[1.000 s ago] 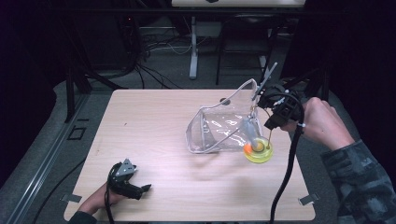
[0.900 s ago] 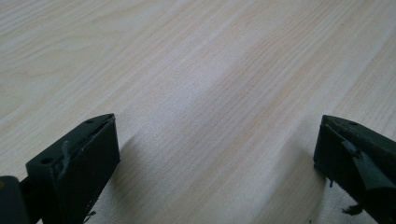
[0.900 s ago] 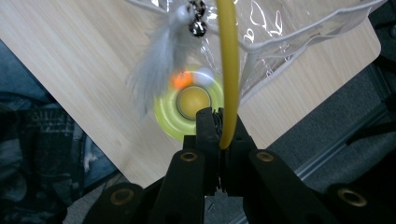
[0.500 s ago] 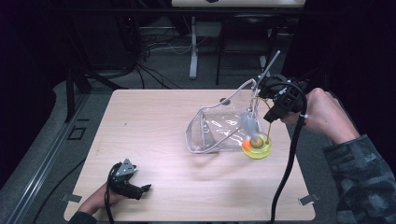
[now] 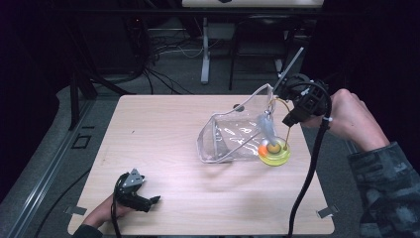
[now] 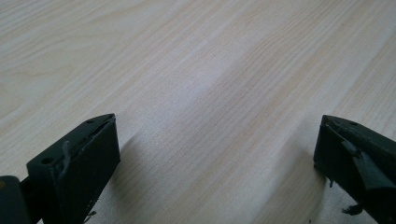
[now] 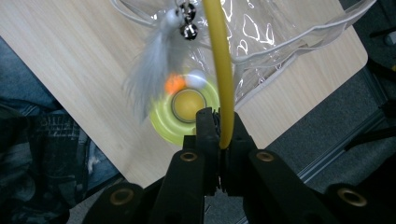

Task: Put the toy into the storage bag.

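My right gripper (image 5: 289,120) (image 7: 219,123) is shut on a thin yellow wand (image 7: 219,56) near the table's right edge. The wand curves down to a yellow-green disc base (image 5: 274,153) (image 7: 163,121) with an orange ball in its middle. A white feather (image 7: 149,65) and small bells (image 7: 187,28) hang from the wand over the disc, blurred. I cannot tell whether the disc rests on the wood. A clear plastic bag (image 5: 233,134) (image 7: 280,28) stands open right beside the disc. My left gripper (image 5: 151,201) (image 6: 217,154) lies open on the table at the front left, with nothing between its jaws.
The light wooden table (image 5: 163,129) has bare wood to the left of the bag and along the front. A black cable (image 5: 307,178) trails from the right gripper across the table's right side. Stands and cables are on the dark floor behind the table.
My right gripper has risen and drawn a little farther back with the wand. The feather has swung. The disc has stayed about where it was. The left gripper has not moved.
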